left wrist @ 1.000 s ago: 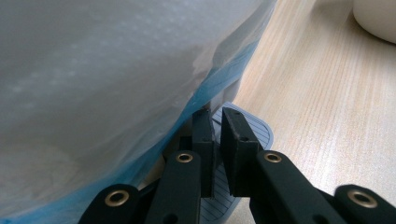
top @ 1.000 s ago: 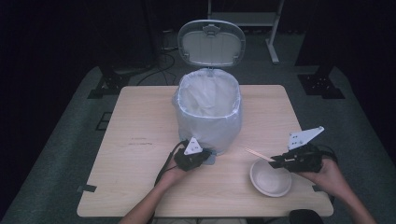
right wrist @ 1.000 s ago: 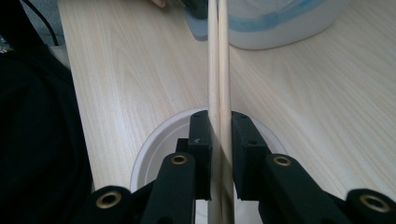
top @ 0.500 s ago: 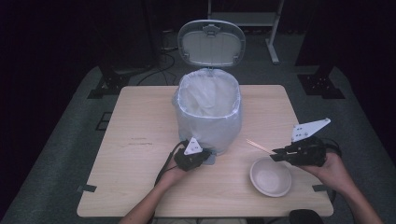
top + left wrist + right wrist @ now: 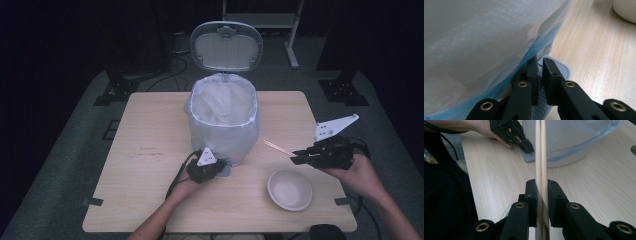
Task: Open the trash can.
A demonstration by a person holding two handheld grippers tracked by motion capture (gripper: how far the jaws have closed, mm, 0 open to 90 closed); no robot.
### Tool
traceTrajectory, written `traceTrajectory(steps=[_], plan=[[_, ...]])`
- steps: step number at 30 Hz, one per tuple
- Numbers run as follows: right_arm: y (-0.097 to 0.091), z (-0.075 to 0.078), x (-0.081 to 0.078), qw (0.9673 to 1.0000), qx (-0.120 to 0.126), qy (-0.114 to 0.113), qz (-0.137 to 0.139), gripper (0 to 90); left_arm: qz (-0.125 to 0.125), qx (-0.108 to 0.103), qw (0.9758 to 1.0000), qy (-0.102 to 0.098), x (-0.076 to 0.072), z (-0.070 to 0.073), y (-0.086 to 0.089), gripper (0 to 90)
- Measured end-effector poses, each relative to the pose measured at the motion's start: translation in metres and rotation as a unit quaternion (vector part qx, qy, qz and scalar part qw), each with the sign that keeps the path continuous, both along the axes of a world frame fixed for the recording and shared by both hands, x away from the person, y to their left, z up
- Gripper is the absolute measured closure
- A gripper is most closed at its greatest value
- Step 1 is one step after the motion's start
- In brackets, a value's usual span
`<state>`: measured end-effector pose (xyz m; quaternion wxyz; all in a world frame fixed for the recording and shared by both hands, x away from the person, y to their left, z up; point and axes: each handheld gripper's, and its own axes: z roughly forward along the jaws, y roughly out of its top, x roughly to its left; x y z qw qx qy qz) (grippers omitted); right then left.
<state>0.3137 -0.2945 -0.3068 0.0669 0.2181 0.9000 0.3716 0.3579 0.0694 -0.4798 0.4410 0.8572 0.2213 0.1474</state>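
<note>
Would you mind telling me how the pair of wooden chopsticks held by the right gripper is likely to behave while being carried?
The chopsticks look thin, stiff and light, so they should probably stay straight. The right gripper clamps them side by side near one end, so the long free ends may swivel or splay. Being smooth and apparently round, they would likely roll on the table if dropped.

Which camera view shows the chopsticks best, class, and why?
The right gripper view: the chopsticks run close up between the right gripper's shut jaws. The high view shows them as a thin, small sliver by the bin.
</note>
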Motion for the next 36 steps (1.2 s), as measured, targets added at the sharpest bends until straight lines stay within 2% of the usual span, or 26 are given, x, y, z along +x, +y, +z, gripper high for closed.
traceTrajectory(steps=[13, 20, 27, 33, 36], plan=[[0.004, 0.028, 0.008, 1.0, 0.007, -0.005, -0.004, 79.2, 0.0, 0.0, 1.0, 0.0, 0.0, 0.0, 0.0, 84.2], [0.002, 0.037, 0.01, 0.9999, 0.01, -0.005, -0.009, 79.2, -0.001, 0.001, 1.0, 0.001, 0.0, 0.0, 0.0, 84.1], [0.004, 0.053, 0.016, 0.9999, 0.004, -0.003, -0.01, 79.2, 0.0, 0.001, 1.0, 0.0, 0.0, 0.0, 0.0, 84.1], [0.014, 0.07, 0.019, 0.9998, -0.008, -0.019, -0.002, 79.2, 0.0, 0.001, 1.0, 0.0, 0.0, 0.0, 0.0, 83.9], [0.018, 0.074, 0.021, 0.9997, -0.01, -0.021, 0.0, 79.2, 0.0, 0.001, 1.0, 0.0, 0.0, 0.0, 0.0, 83.9]])
